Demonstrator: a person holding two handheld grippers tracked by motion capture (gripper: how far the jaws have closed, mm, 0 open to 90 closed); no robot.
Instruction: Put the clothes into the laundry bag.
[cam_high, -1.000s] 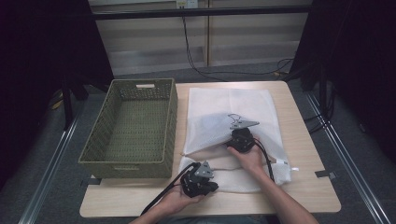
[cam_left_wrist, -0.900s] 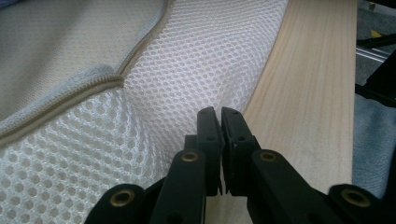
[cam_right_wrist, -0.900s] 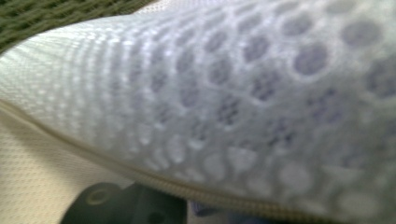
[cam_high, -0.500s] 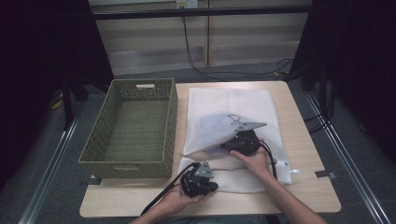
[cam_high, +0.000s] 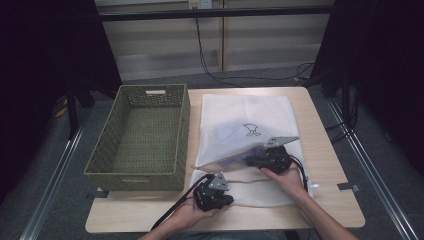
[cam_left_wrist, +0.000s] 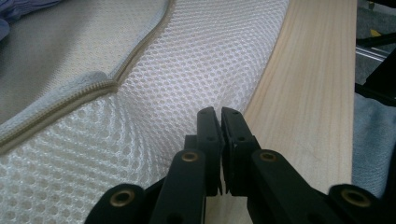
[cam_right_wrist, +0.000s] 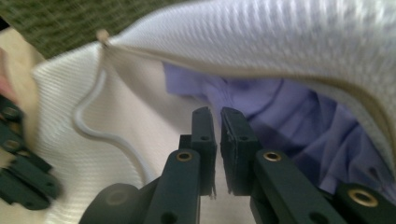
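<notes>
The purple garment (cam_right_wrist: 289, 121) is mostly hidden under the mesh bag (cam_right_wrist: 280, 42), cut off at the right edge, and the upper frame is blurred.

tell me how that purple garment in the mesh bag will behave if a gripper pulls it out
Probably floppy: the purple garment lies in soft folds inside the mesh bag. Likely light, as thin cloth. It may snag on the zipper edge of the bag's mouth as it comes out.
</notes>
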